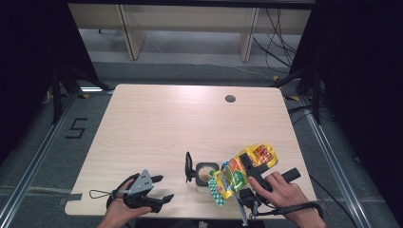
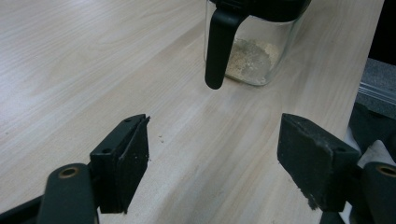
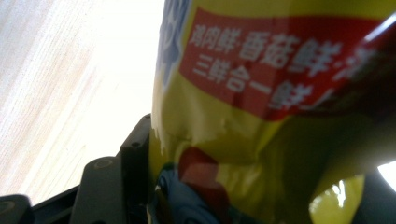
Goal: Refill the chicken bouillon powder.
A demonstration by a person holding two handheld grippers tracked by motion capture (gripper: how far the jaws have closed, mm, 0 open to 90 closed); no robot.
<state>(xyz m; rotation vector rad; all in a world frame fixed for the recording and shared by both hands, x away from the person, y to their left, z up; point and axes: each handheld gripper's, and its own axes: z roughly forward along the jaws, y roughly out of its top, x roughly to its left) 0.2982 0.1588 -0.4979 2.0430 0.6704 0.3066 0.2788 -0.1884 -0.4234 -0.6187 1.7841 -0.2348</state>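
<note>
The right claw (image 1: 241,172) pinches a yellow bag (image 1: 242,171) and tips it over a little jar (image 1: 205,173).

The right claw's jaws are squeezed tight on the bag, which is yellow with red and green on it and leans down toward the jar's open top. The jar is clear, has pale powder (image 2: 250,58) at the bottom, and its black lid (image 1: 188,166) stands up. The left claw (image 1: 159,190) has its jaws wide apart and holds nothing; it sits low near the front edge of the wooden table (image 1: 157,123), left of the jar.
</note>
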